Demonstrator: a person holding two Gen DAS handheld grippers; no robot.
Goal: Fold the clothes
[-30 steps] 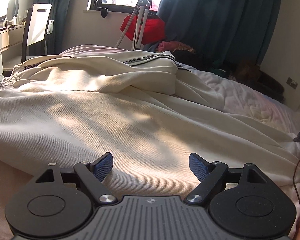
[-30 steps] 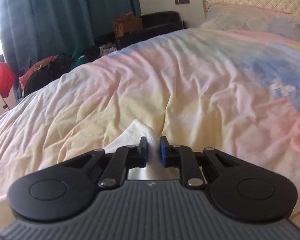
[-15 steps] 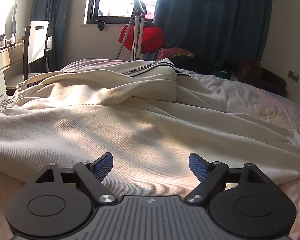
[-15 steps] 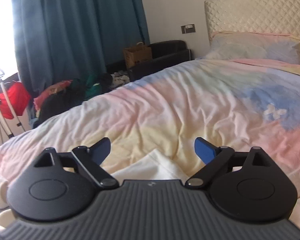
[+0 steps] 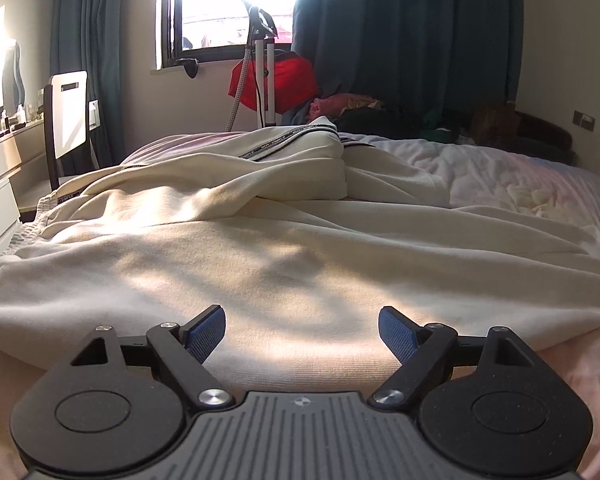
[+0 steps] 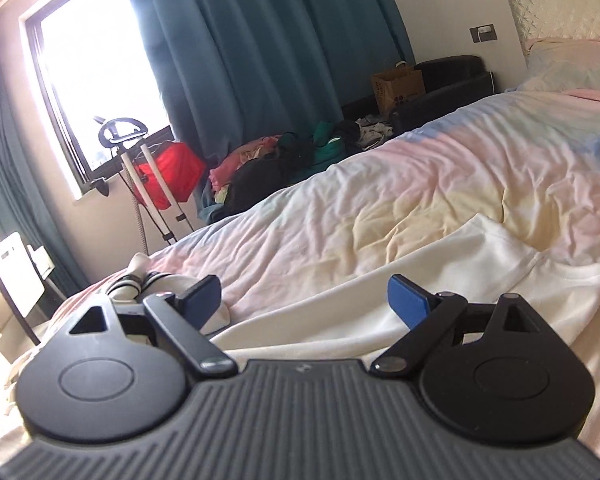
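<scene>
A cream garment [image 5: 292, 256] lies spread across the bed [image 5: 540, 184], rumpled into long folds and covering most of the near side of the pastel bedcover. Its far part is bunched up toward the foot edge of the bed, where a dark-striped trim band [image 5: 288, 138] runs along a raised fold.

The left gripper [image 5: 302, 330] hangs just above the near hem of the garment with its jaws spread wide; the blue pads [image 5: 204, 330] hold nothing, and the cloth lies directly ahead of and beneath them. Whether the fingertips touch the fabric cannot be told.

The right gripper [image 6: 304, 300] also stands with its jaws wide apart and empty. In its view the same cream garment [image 6: 460, 280] stretches from below the jaws out to the right, one corner lying flat on the bedcover toward the pillow [image 6: 572, 68] end. A bunched, striped part of the cloth sits behind the gripper's left finger.

Beyond the bed's far edge are a heap of clothes [image 6: 284, 160] on the floor, teal curtains [image 6: 260, 40], a bright window [image 5: 228, 0], a stand with a red bag [image 5: 276, 76], and a brown paper bag [image 6: 398, 86]. A white chair [image 5: 70, 112] stands past the bed's left corner.
</scene>
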